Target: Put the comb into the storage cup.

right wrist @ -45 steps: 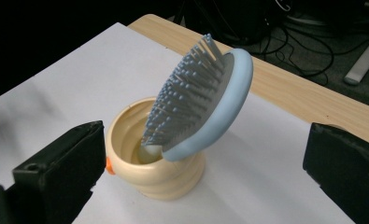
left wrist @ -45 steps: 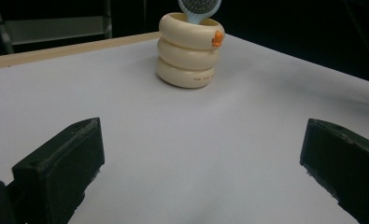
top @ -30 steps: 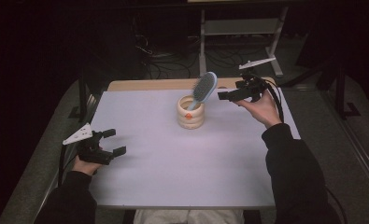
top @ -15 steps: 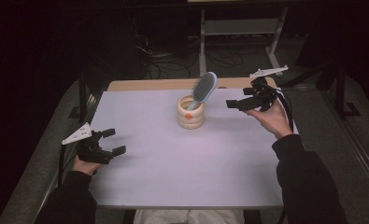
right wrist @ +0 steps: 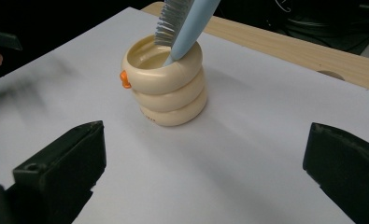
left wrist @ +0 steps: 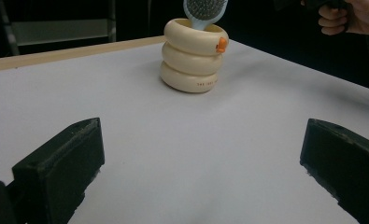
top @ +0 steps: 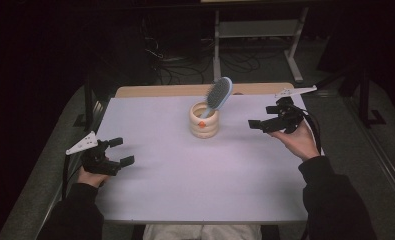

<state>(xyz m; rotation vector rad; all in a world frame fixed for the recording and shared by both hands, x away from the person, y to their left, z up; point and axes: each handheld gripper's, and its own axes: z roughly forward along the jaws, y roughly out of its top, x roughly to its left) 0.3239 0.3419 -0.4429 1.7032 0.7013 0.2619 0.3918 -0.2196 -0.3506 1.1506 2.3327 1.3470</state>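
Note:
A cream ringed cup [top: 204,120] with a small orange tab stands upright on the white table [top: 195,175], toward the back middle. A light blue hairbrush [top: 218,95] leans in it, handle down, bristle head up and tilted right. The cup [left wrist: 194,56] and brush [left wrist: 204,10] sit ahead of my left jaws; the cup [right wrist: 166,85] and brush [right wrist: 184,23] also lie ahead of my right jaws. My left gripper [top: 121,151] rests open at the table's left edge, holding nothing. To the right of the cup my right gripper [top: 257,124] is open and empty.
A wooden strip [top: 185,90] runs along the table's far edge. Beyond it, in the dark, stand a metal rack [top: 255,35] and floor cables [top: 160,55]. Broad bare tabletop lies in front of the cup and between both grippers.
My right gripper has drawn back from the brush, moving right and toward the near side. The brush stays leaning in the cup. The left gripper has not moved.

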